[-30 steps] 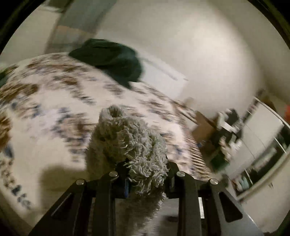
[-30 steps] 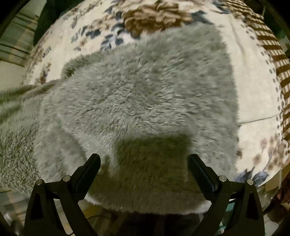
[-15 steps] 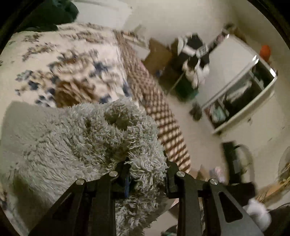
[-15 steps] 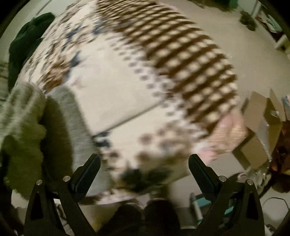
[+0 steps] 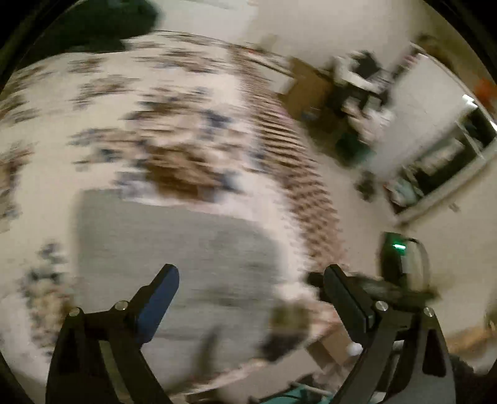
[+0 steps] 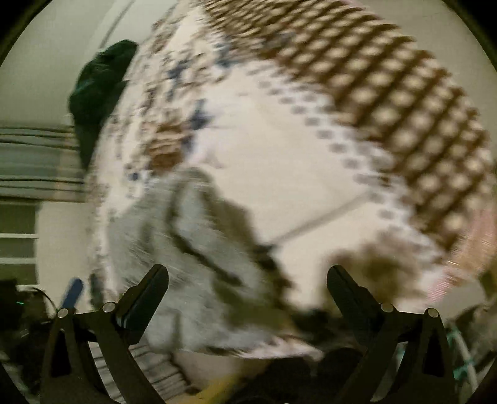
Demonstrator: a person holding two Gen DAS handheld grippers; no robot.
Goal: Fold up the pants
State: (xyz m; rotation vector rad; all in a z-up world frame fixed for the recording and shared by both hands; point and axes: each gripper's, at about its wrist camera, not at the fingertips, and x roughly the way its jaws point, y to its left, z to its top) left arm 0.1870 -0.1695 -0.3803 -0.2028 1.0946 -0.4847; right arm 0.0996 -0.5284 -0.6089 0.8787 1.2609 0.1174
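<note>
The grey fluffy pants (image 5: 174, 248) lie folded as a flat rectangle on the flowered bedspread (image 5: 155, 102), near the bed's front edge. My left gripper (image 5: 251, 286) is open and empty, held above the pants' near edge. In the right wrist view the pants (image 6: 186, 248) show at lower left, blurred. My right gripper (image 6: 248, 279) is open and empty, above the pants' right side and the bedspread (image 6: 295, 155). Both views are motion-blurred.
A dark green garment (image 5: 102, 21) lies at the far end of the bed, also in the right wrist view (image 6: 96, 90). Right of the bed are floor, cardboard boxes (image 5: 310, 87), clutter and a mirrored wardrobe (image 5: 447, 158).
My left gripper has opened and let go of the pants, which now lie flat on the bed. Both grippers have swung and pulled back.
</note>
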